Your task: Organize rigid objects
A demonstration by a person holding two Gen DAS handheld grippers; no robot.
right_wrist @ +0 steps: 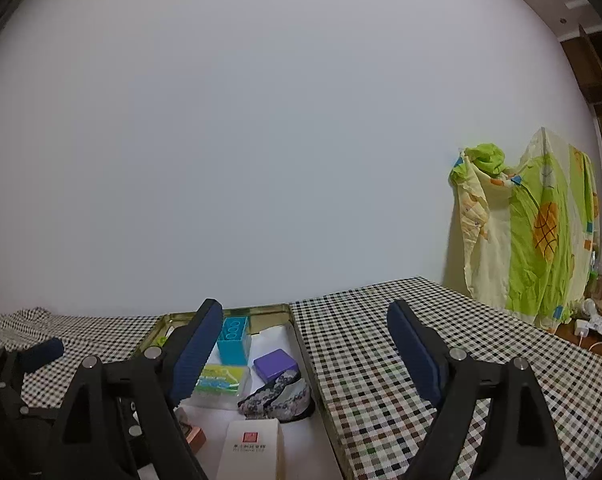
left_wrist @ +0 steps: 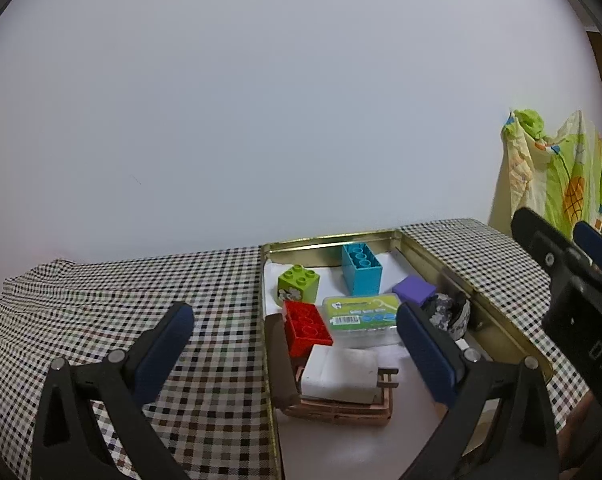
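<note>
Tin (left_wrist: pixel 333 238) is the landmark: a shallow gold-walled tray on the checked tablecloth (left_wrist: pixel 205 300), holding every item we must organize.

Nearest, at the tin's front, we see a miniature wooden chair (left_wrist: pixel 337 402) with a white cushion (left_wrist: pixel 341 374). We judge it light but fragile at its thin slats; grip across the solid side panel, not the rails. In the right wrist view a white card box (right_wrist: pixel 251 446) also lies at the front; we judge it light and crushable, so take it across its narrow sides.

Mid-tin sit a red building brick (left_wrist: pixel 307 326) and a clear floss-pick case (left_wrist: pixel 361 320). The brick is stiff and best held on flat side walls. The case looks smooth and probably slippery; clamp its long edges. Beside it, toward the tin's right wall, lies a patterned dark bundle (left_wrist: pixel 449 312) of uncertain kind.

Farther back stand a purple block (left_wrist: pixel 415 290), a green brick (left_wrist: pixel 299 282) and, near the rear wall, a blue brick (left_wrist: pixel 361 270) on its side.

The left gripper (left_wrist: pixel 295 334) has jaws spread wide, straddling the tin's left wall, holding nothing. The right gripper (right_wrist: pixel 305 344) is likewise spread and empty, straddling the tin's right wall.

Items crowd the tin's middle; free floor remains only at the front. Open cloth lies on both sides, so we advise lifting clear of the walls first.
</note>
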